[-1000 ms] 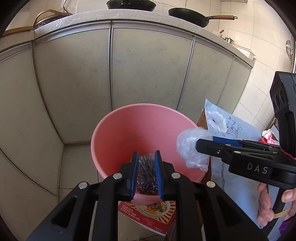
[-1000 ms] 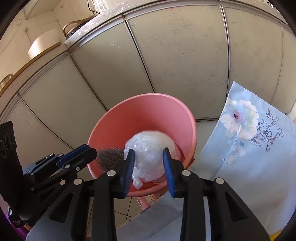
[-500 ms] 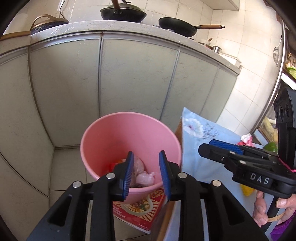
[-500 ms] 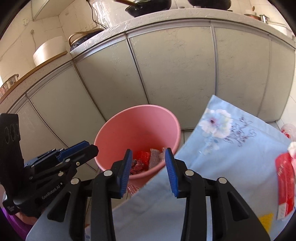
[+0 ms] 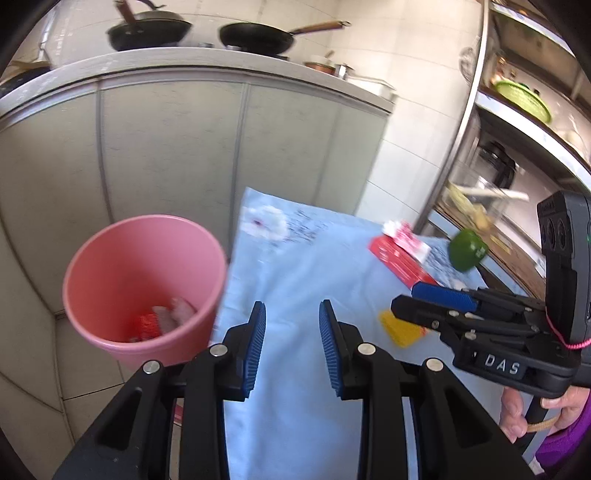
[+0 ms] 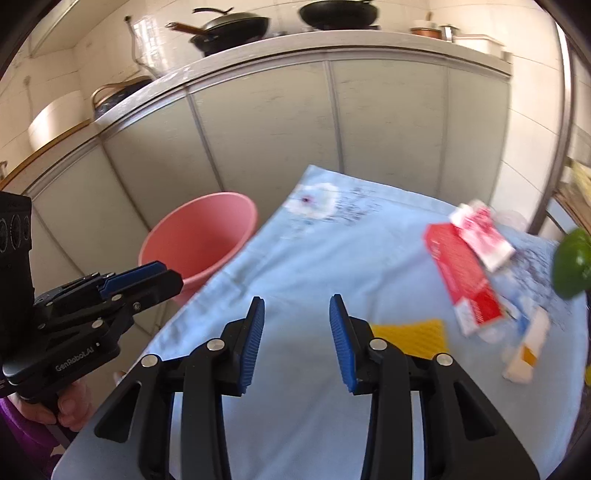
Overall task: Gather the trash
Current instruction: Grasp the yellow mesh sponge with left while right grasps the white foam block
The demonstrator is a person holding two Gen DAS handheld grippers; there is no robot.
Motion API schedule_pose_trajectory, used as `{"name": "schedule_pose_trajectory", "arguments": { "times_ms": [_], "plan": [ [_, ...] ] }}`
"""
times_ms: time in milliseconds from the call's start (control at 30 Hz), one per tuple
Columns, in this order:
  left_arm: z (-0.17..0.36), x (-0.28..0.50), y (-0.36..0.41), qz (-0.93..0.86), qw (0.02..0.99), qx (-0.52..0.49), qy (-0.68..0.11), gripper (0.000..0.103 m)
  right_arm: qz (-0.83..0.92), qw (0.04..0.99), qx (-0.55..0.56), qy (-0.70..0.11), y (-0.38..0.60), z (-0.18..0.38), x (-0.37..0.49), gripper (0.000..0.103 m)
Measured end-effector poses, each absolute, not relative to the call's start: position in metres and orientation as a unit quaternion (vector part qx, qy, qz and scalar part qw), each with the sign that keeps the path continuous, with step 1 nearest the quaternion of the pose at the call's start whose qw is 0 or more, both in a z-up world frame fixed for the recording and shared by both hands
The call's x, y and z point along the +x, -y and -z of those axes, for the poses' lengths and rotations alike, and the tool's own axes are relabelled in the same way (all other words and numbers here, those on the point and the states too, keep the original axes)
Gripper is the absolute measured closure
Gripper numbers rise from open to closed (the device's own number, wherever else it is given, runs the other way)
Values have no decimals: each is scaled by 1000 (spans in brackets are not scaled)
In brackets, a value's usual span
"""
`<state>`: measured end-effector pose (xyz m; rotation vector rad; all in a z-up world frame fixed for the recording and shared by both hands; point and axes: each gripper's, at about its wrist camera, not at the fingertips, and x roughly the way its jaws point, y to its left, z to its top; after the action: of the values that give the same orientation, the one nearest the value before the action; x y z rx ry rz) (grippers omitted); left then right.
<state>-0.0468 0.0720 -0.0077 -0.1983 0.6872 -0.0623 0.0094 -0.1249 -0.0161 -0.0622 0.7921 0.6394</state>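
Both tongs stand released, with nothing between their blue pads. Left tongs point(image 5: 291, 347), at the bottom centre of the left view, hang over the light blue tablecloth point(image 5: 306, 266), and only cloth shows in the gap. Right tongs point(image 6: 296, 341), at the bottom centre of the right view, likewise frame bare cloth. Each tool also shows in the other's view: the right one at the right edge of the left view, held by a hand point(image 5: 532, 410) with a purple sleeve, and the left one at the left edge of the right view.

Just right of the right tongs lies a yellow piece point(image 6: 413, 338) on the cloth. Farther right, at mid-height of the right view, lie a red box point(image 6: 461, 273) with a red-and-white wrapper point(image 6: 482, 236) on its upper end, then a small white-and-orange packet point(image 6: 526, 350) lower down. A green pepper point(image 6: 570, 267) sits at the right edge.

Beside the cloth's left edge, in the left middle of both views, stands the pink bucket point(image 5: 144, 288); the left view shows red and pale scraps point(image 5: 162, 321) at its bottom. Grey cabinet doors point(image 6: 332, 129) rise behind, with dark pans point(image 5: 255, 35) on the counter at the top.
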Motion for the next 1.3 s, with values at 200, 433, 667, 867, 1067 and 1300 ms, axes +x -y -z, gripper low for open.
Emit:
{"name": "schedule_pose_trajectory", "arguments": {
  "times_ms": [200,433,667,867,1067,1300],
  "plan": [
    [20,-37,-29,89,923,-63,-368,74,-246,884,10,-397,182,28,12,66],
    [35,-21,12,147,905,-24,-398,74,-176,895,37,-409,239,45,20,66],
    [46,17,38,198,882,-6,-428,74,-137,899,57,-413,269,56,34,64],
    [57,58,55,204,876,22,-436,74,-118,900,61,-416,282,61,44,60],
    [80,91,57,186,865,21,-465,74,-98,896,69,-427,292,71,58,60],
    [84,72,53,199,861,1,-468,73,-92,892,73,-436,293,78,68,60]
  ]
}}
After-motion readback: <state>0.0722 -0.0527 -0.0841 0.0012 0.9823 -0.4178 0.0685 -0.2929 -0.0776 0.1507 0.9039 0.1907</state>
